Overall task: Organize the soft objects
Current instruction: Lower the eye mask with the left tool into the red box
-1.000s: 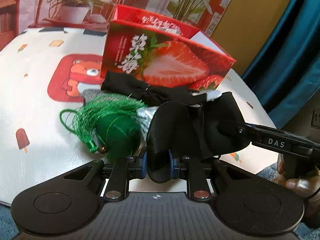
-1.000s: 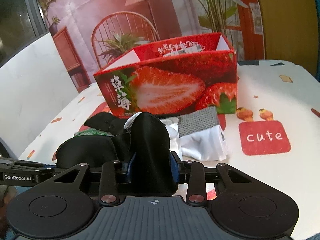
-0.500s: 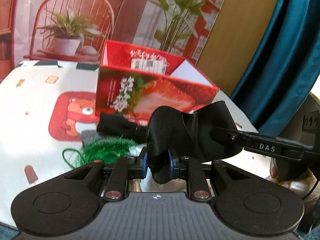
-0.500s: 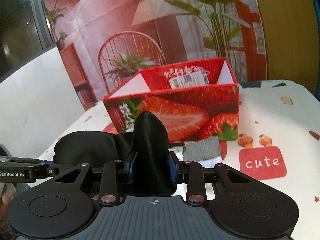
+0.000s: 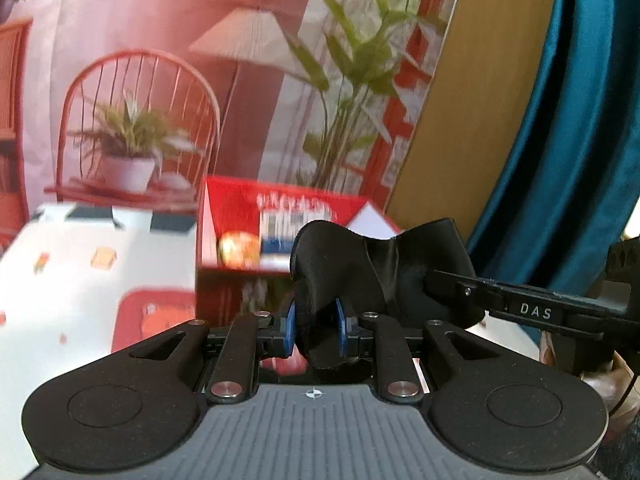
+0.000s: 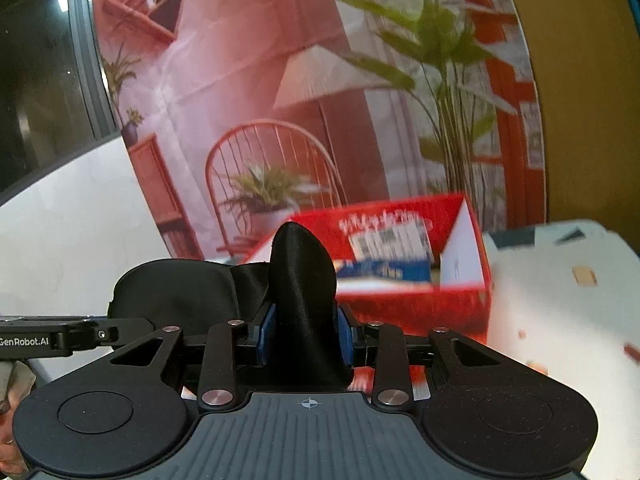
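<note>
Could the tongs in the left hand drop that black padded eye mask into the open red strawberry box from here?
Probably not yet: the left tongs grip the black padded eye mask, the right tongs grip its other end, and the red strawberry box lies farther ahead.

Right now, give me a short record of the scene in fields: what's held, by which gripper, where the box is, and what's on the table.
held item: black eye mask, lifted off the table
left gripper: shut on one end of the mask
right gripper: shut on the other end
box: red strawberry box, open at the top, beyond the mask
box contents: printed packets, blurred
table: white cloth with cartoon prints
image quality: background blurred
</note>
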Action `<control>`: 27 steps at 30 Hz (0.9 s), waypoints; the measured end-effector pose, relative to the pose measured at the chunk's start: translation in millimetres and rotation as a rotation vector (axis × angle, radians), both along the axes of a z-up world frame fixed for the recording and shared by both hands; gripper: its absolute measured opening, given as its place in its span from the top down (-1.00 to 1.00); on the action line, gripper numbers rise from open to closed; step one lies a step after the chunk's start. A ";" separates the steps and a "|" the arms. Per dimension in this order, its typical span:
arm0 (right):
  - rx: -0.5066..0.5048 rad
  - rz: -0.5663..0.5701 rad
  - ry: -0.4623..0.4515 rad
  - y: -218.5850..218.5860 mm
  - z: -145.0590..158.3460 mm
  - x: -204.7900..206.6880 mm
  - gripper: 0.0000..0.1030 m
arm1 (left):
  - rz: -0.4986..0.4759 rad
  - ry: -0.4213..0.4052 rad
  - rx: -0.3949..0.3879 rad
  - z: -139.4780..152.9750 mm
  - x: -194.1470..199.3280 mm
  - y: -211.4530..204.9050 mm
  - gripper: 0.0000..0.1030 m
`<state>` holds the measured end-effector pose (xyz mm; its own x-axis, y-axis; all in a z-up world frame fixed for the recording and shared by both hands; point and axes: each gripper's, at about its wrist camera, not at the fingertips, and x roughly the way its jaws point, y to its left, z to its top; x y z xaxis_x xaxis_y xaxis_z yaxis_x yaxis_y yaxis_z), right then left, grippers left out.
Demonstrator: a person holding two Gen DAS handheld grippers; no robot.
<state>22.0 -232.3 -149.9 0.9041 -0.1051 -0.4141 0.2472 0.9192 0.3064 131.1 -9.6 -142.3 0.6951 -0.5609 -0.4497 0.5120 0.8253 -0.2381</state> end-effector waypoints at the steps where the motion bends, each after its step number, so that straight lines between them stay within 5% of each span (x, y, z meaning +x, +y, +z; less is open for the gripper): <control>1: -0.005 -0.001 -0.008 -3.3 4.6 5.0 0.43 | 0.002 -0.009 -0.001 4.8 5.0 -2.5 0.59; 8: -0.037 -0.017 -0.060 -32.1 33.9 47.4 0.44 | 0.025 -0.087 0.012 34.0 48.5 -22.8 0.59; 13: -0.071 -0.028 -0.047 -51.3 38.0 79.0 0.44 | 0.032 -0.057 0.044 35.7 89.9 -40.1 0.59; 27: 0.026 -0.069 0.176 -97.5 -34.4 132.7 0.41 | -0.012 0.129 0.177 -26.2 162.2 -68.5 0.58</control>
